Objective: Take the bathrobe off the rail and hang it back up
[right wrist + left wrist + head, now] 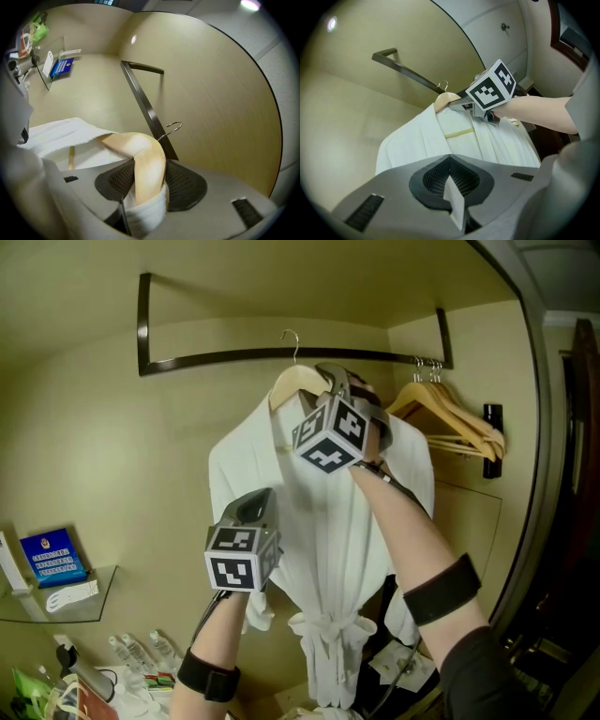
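Right tongs (150,183) clamp the wooden hanger (140,150) at its shoulder; left tongs (452,187) pinch a fold of the bathrobe (328,521). At twelve o'clock in the head view, the hook (293,337) rides above the rail (216,358): seemingly unhooked, with rehanging left to do.

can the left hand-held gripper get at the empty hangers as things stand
Probably not: the left hand-held gripper is shut on the bathrobe, which, with the right arm, lies between it and the hangers.
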The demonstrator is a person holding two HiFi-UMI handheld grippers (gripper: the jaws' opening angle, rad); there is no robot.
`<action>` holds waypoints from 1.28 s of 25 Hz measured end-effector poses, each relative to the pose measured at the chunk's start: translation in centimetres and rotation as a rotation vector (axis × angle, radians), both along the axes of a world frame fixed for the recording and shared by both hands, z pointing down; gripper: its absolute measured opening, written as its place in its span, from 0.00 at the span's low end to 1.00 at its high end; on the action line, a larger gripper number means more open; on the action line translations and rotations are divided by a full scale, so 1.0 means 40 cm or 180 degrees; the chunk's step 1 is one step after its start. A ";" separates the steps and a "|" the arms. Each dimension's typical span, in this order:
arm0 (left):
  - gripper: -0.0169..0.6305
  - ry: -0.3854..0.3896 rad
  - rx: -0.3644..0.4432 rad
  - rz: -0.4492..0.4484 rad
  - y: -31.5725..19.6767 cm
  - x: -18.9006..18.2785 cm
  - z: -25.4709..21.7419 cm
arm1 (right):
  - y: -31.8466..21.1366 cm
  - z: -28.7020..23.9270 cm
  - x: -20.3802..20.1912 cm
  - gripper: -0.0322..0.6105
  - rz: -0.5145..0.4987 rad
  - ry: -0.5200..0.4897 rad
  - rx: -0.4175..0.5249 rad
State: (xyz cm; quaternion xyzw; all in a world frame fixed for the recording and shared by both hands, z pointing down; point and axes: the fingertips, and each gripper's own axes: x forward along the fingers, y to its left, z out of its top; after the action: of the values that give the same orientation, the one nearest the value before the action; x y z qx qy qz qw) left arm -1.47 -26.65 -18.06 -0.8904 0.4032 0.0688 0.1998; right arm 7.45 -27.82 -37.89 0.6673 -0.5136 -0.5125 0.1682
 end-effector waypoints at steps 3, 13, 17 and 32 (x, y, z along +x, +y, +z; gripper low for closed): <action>0.03 0.0026 -0.0024 0.0033 0.015 -0.004 0.000 | 0.020 0.009 -0.007 0.37 -0.0029 -0.0011 -0.0018; 0.03 0.0020 -0.0174 0.0051 0.072 -0.067 0.051 | 0.099 0.099 -0.049 0.37 -0.0153 -0.0055 -0.0130; 0.03 0.0028 -0.0251 0.0063 0.100 -0.113 0.095 | 0.139 0.162 -0.096 0.37 -0.0246 -0.0045 -0.0170; 0.03 -0.0044 -0.0377 -0.0717 0.198 -0.207 0.332 | 0.244 0.446 -0.211 0.38 -0.1291 -0.0076 -0.0345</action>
State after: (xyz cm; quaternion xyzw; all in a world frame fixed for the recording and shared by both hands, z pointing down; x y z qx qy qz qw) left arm -9.77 -18.75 -4.79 -0.8501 0.5027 0.0158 0.1560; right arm -0.98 -18.05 -20.06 0.5462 -0.6662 -0.4995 0.0912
